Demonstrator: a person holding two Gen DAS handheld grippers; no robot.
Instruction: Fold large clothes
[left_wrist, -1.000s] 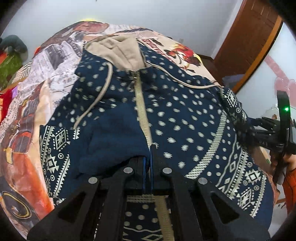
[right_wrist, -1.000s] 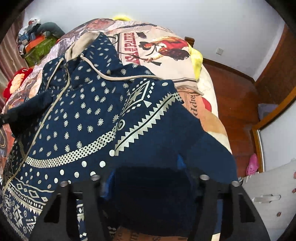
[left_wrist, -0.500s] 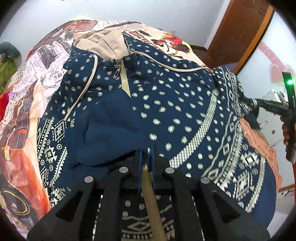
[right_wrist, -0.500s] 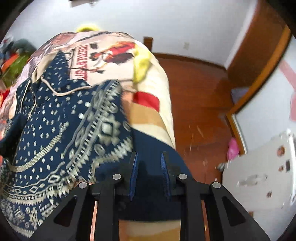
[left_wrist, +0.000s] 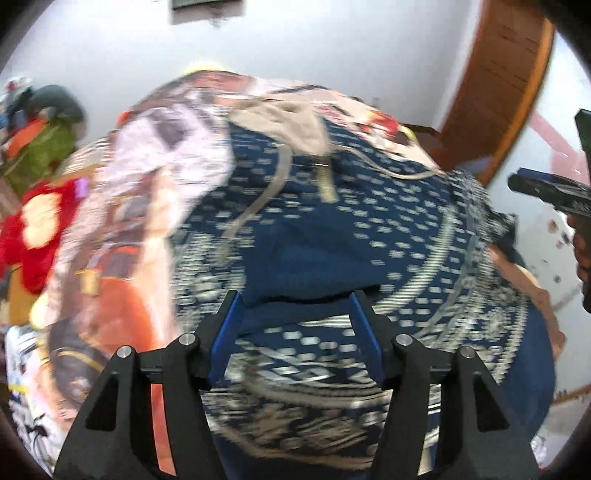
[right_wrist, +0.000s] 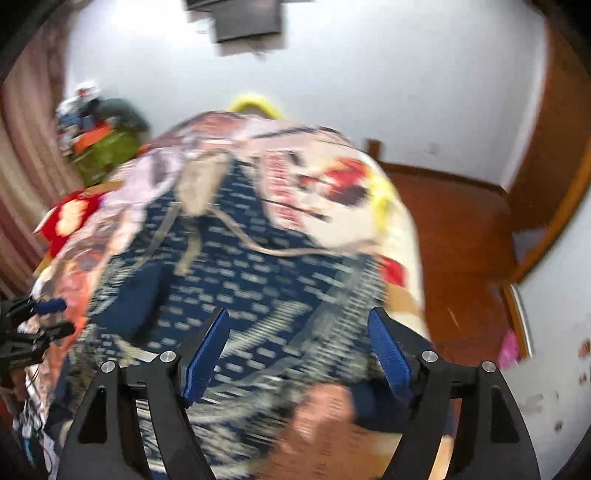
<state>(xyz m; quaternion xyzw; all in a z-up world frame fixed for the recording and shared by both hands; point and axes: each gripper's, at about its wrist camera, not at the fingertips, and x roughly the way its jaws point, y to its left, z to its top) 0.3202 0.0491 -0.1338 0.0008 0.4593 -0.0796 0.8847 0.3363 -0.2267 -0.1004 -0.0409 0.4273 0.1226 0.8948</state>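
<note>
A navy patterned hoodie (left_wrist: 369, 206) with a beige hood lining and beige zip lies spread on the bed, its hood toward the far wall. Both views are smeared by motion. My left gripper (left_wrist: 294, 299) hovers over the folded navy middle of the hoodie; its jaws are opening and nothing is pinched between the blue pads. My right gripper (right_wrist: 298, 317) hangs above the hoodie (right_wrist: 258, 280) near its right side, jaws opening too, with no cloth between them. The left gripper (right_wrist: 55, 317) also shows at the left edge of the right wrist view.
A printed blanket (left_wrist: 147, 206) covers the bed. A red plush toy (left_wrist: 33, 229) and a green pile (right_wrist: 107, 151) lie at the left. Wooden floor (right_wrist: 458, 236) runs along the bed's right side, with a brown door (left_wrist: 498, 74) beyond. A hand (left_wrist: 581, 251) shows at the right edge.
Both grippers were shut on navy cloth and have let go and opened. Both have pulled up and back from the hoodie, so more of the bed and wall shows.
</note>
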